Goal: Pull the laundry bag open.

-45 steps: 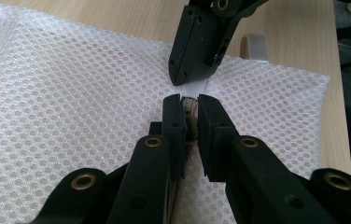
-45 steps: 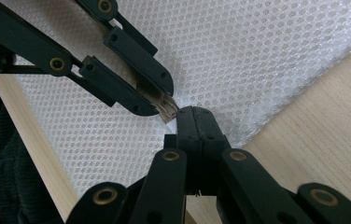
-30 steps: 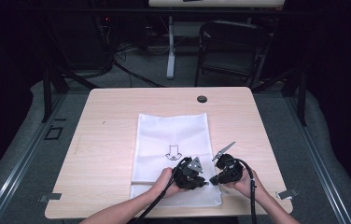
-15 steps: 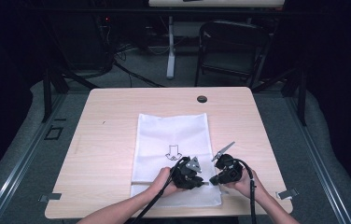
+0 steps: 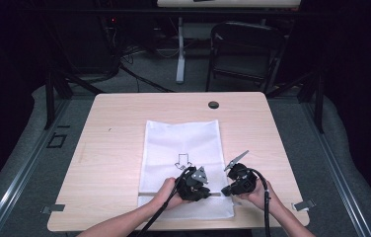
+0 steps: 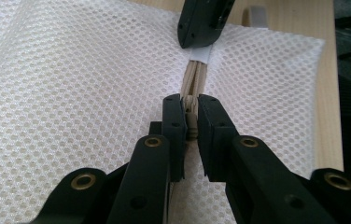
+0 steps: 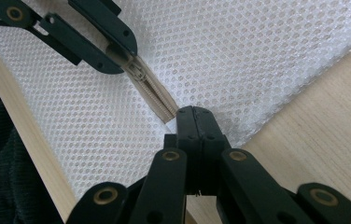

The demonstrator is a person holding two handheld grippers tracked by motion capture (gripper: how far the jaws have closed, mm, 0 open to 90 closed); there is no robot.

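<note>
White mesh zippered laundry bag (image 5: 181, 148) lying on light wooden surface (image 5: 114, 148); left gripper (image 6: 190, 116) pinching beige zipper pull (image 6: 191, 119), right gripper (image 7: 195, 122) clamping the bag's edge beside the zipper's end.

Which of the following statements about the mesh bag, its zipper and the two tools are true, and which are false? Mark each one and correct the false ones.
1. The left tool is clamped on the zipper slider. True.
2. The white mesh bag hangs over the table's edge. False: it lies flat on the wooden table.
3. The right tool grips the bag at the end of the zipper. True.
4. An arrow is printed on the bag. True.
5. The right tool's jaws stand wide open. False: they are shut.
6. A chair stands on the table. False: the chair stands on the floor beyond it.
</note>
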